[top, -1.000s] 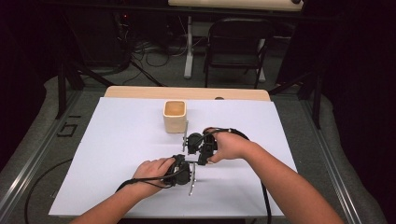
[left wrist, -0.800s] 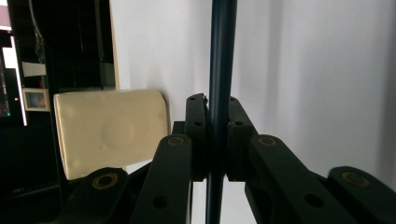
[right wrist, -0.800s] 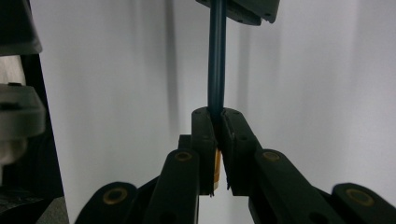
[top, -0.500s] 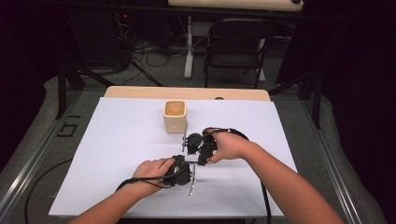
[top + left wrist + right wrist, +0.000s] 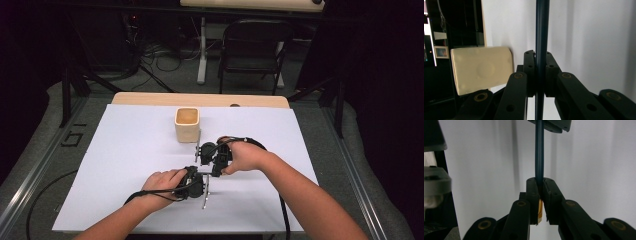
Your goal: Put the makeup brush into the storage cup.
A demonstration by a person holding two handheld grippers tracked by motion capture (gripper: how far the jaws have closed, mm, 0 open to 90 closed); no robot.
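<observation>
We clamp the dark pencil [image 5: 541, 37] in our left hand-held gripper [image 5: 540, 75] and right hand-held gripper [image 5: 539, 195], both closed on it, steadying each end.

White table [image 5: 125, 165], beige cup [image 5: 187, 124] standing on it

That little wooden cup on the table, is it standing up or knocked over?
Standing up. The wooden cup sits on the white table with its open mouth facing upward.
</observation>
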